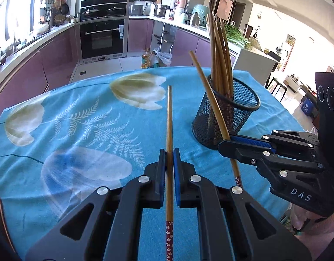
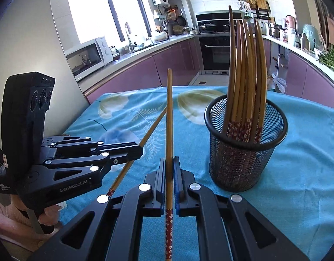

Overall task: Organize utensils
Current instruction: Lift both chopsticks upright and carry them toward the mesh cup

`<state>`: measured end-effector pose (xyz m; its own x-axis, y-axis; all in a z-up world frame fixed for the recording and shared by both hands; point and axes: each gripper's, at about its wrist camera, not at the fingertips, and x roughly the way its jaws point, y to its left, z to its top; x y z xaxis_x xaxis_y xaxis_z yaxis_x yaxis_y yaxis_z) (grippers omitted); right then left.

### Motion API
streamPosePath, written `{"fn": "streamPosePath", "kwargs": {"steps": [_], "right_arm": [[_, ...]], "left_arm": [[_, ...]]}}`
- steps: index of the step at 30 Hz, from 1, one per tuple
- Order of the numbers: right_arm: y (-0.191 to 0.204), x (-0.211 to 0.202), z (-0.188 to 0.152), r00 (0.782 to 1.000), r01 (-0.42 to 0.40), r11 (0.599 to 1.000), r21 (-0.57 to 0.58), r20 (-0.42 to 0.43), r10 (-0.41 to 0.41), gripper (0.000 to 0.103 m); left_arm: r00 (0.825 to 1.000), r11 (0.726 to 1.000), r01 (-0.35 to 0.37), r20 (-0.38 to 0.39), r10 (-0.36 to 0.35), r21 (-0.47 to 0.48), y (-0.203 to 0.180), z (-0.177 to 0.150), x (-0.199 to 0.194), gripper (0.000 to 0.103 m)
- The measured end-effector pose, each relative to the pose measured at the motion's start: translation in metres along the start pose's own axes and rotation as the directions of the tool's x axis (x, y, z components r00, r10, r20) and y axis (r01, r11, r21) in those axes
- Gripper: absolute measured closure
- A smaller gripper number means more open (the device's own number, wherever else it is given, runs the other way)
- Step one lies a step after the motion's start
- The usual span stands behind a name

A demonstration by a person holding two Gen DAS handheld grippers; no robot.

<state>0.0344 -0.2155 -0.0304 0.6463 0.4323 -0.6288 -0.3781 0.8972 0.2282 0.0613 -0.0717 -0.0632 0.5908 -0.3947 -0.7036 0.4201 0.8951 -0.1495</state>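
Holding one chopstick apiece, both grippers sit above the cloth with the cup just ahead. The left chopstick (image 1: 169, 130) is pinched between the closed jaws of the left gripper (image 1: 169, 158), its bare tip pointing forward and its patterned end trailing back under the tool. The right chopstick (image 2: 169, 119) is clamped the same way in the right gripper (image 2: 169, 167), and in the left view it stands tilted, close beside the cup (image 1: 226, 117) on its left.

That mesh cup holds a bundle of chopsticks (image 2: 246, 76), patterned ends down and leaning toward the far-right rim (which leaves the near-left part of the mouth freer, as I judge it). To do this step well, I would take one stick at a time: raise it until its lower end clears the rim, turn it patterned end down to match the rest, and aim for the open part of the mouth. Release only once the end is well inside, since a stick dropped on the rim could tip the light cup on the blue cloth (image 1: 84, 117).
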Motion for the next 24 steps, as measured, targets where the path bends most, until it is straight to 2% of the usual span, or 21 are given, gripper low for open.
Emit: {"fn": "streamPosePath", "kwargs": {"steps": [24], "right_arm": [[-0.008,-0.033,0.005,0.996,0.0,1.0,0.008,0.089,-0.001,0.097]], "left_arm": [[0.996,0.998,0.057,0.064,-0.057,0.006,-0.006,0.008,-0.033,0.095]]}}
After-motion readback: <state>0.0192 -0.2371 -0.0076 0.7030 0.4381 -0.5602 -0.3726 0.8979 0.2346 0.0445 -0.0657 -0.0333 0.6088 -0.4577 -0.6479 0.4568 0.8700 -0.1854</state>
